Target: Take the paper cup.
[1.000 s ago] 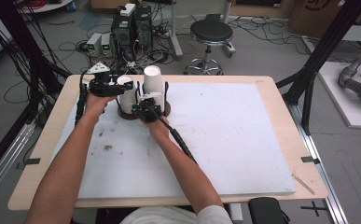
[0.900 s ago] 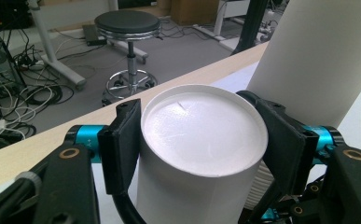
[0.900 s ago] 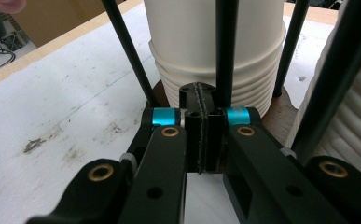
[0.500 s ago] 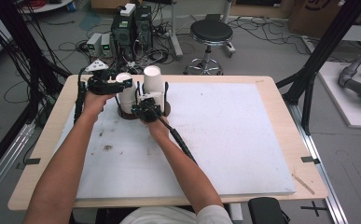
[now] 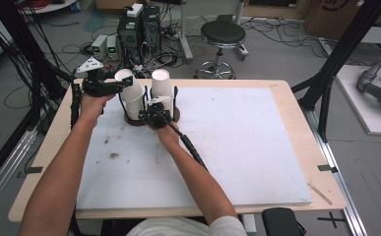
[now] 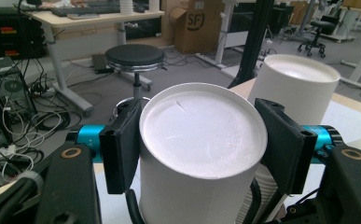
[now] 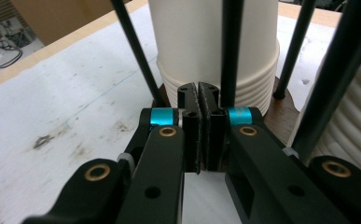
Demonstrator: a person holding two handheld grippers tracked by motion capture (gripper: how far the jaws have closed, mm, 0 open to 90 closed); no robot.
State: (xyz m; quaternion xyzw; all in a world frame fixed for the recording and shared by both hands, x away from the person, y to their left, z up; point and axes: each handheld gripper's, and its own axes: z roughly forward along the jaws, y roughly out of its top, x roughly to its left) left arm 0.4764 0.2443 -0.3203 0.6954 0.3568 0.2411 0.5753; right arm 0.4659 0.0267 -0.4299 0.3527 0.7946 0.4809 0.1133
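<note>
My left gripper [image 6: 201,149] is clamped on an upturned white paper cup [image 6: 201,154], its pads pressed to both sides just below the closed base, held lifted over the stack of white paper cups [image 5: 135,103] in the dark round wire holder [image 5: 174,117] at the far left of the white-covered surface [image 5: 237,147]. My right gripper [image 7: 200,100] is clenched on nothing, resting at the holder's base beside a second stack of white cups [image 7: 215,60].

Light: even and bright indoor light, soft on the white table mat [image 5: 237,147].
Shadows: faint, short ones under the forearms in the high view.
Glare: none strong; the paper cup [image 6: 201,140] base reads pale, slightly washed.
Focus: the right gripper view's near jaws and far background are soft.
Distortion: mild bending at the edges of both gripper views.
</note>
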